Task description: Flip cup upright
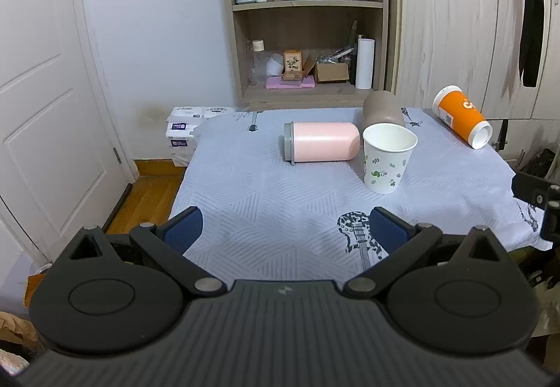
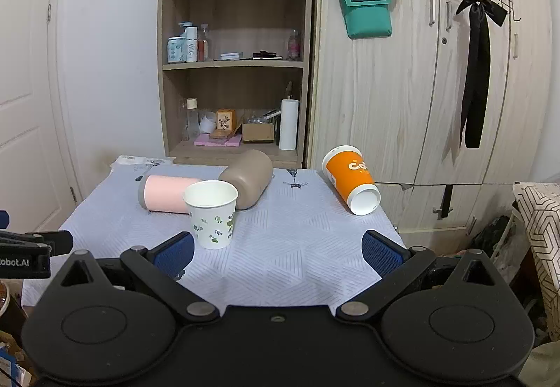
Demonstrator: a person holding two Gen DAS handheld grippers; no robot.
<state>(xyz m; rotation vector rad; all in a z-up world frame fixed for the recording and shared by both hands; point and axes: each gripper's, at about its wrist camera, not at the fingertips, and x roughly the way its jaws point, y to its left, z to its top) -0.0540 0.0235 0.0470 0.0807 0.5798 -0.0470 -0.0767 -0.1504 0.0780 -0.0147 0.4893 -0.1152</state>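
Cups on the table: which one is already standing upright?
The white leaf-print paper cup, mouth up. The pink cup, brown cup and orange cup all lie tipped over.

My left tongs [image 1: 286, 229] and right tongs [image 2: 278, 252] look alike: matte black ribbed bodies, 2 round discs each, silver pivot screws, blue textured pads [image 2: 379, 252].

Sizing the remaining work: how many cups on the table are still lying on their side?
3: pink cup at centre-left, brown cup behind the upright white paper cup, orange cup near the far right edge. None appears hidden.
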